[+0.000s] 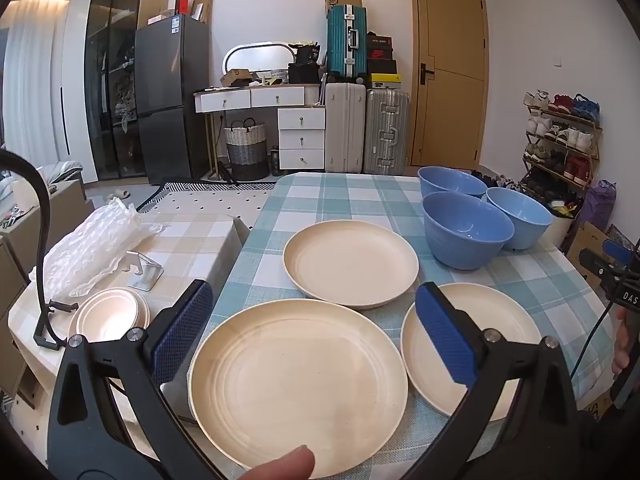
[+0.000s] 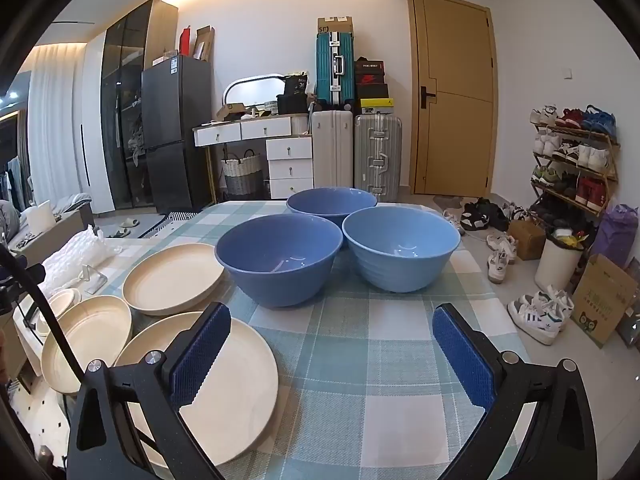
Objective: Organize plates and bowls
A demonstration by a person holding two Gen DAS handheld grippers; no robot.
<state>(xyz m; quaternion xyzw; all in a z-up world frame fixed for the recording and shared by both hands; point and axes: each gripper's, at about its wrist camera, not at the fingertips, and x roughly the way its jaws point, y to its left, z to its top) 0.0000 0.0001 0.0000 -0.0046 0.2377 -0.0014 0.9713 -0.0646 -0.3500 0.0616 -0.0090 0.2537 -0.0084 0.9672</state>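
Left gripper [image 1: 314, 336] jaws spread, empty; nearest cream plate [image 1: 298, 388] lower centre between them. Right gripper [image 2: 332, 354] jaws spread, blue bowls [image 2: 280, 258] upper centre, well ahead.

The right hand-held gripper [image 2: 332, 356] is wide open and holds nothing. Right ahead of it, three blue bowls [image 2: 280, 258] sit close together on the checked worktop [image 2: 360, 360]. To its left lie three cream plates [image 2: 174, 276]. The nearest plate [image 2: 236, 376] sits partly behind its left finger.
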